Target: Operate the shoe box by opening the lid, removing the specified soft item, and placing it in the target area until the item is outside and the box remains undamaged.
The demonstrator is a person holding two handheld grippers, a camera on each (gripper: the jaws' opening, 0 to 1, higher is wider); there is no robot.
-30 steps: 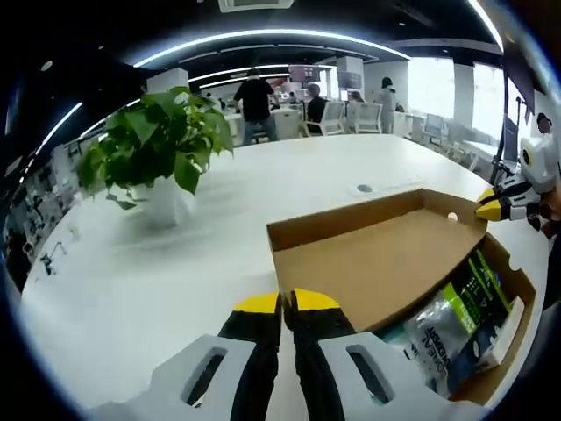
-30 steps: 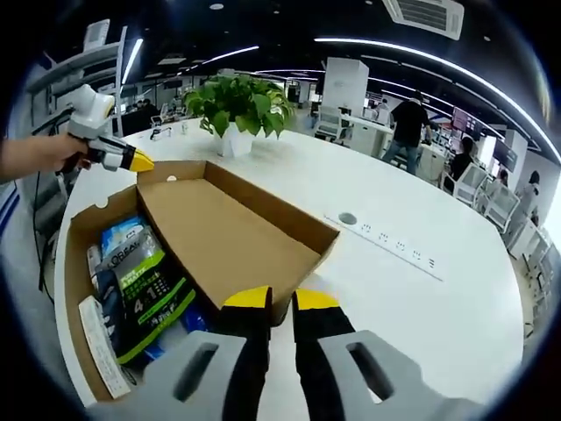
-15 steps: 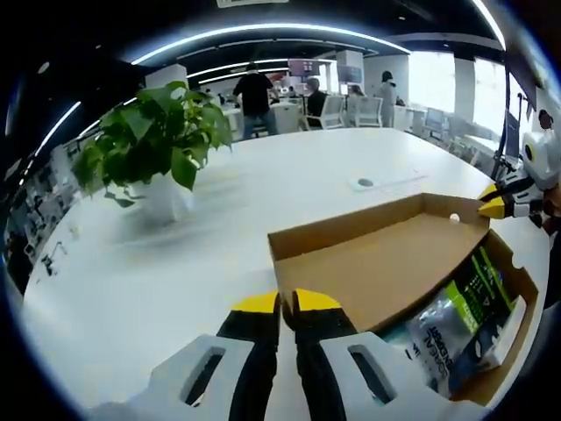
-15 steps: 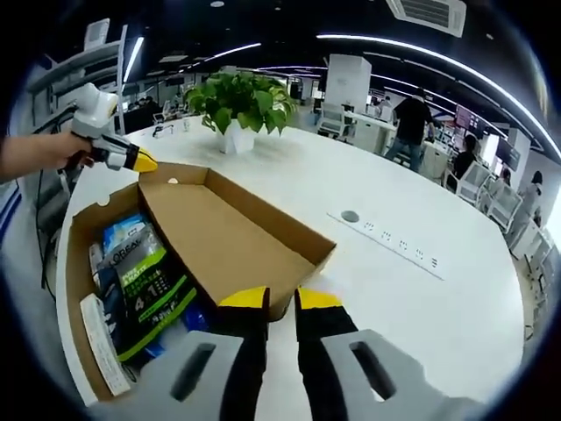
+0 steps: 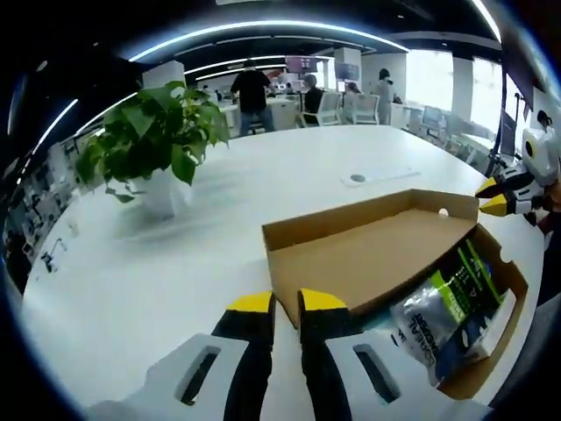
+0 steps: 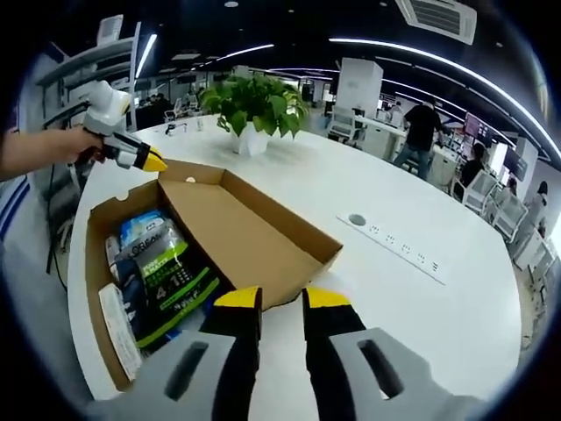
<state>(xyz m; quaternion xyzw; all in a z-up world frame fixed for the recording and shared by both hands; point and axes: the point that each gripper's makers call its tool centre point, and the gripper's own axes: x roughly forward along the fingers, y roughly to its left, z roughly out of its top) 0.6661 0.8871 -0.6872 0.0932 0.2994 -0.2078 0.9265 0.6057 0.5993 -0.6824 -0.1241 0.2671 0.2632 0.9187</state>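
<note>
Open-plan office around a broad white table

A leafy potted plant is standing on the table near a round cable port; long ceiling light strips are glowing overhead (an air vent sits among them), and people are gathering by white chairs near bright windows.

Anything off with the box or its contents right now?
Nothing stands out. The shoe box sits flat on the white table, its lid hinged open with no visible tears, and the green pouch lies inside.
</note>
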